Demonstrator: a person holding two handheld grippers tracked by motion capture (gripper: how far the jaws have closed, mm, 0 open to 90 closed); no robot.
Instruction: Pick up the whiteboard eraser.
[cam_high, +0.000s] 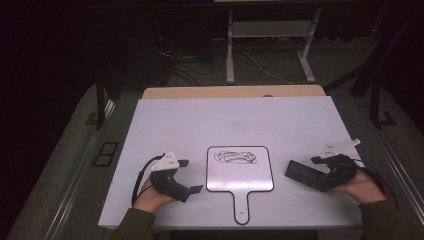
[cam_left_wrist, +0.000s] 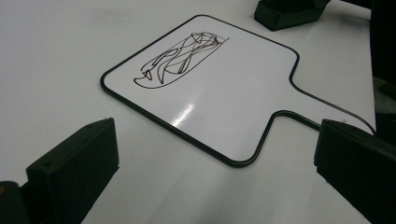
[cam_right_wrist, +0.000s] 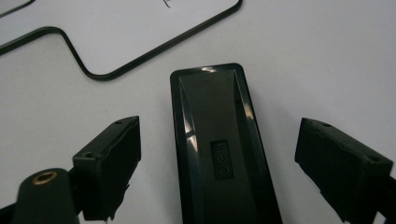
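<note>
Straddling the black eraser (cam_right_wrist: 219, 144), right gripper (cam_right_wrist: 217, 163), near end cut off.

Embossed "deli" logo on the black eraser (cam_right_wrist: 219, 149); unreadable scribble on the whiteboard paddle (cam_left_wrist: 201, 88).

White paddle board (cam_high: 240, 172), black rim, black scribble (cam_high: 236, 157); glossy black eraser (cam_right_wrist: 219, 144); white table (cam_high: 200, 120)

The near end of the glossy black oblong plastic eraser (cam_right_wrist: 219, 149) is cut off by the bottom edge; its embossed label is too blurred to be read.
</note>
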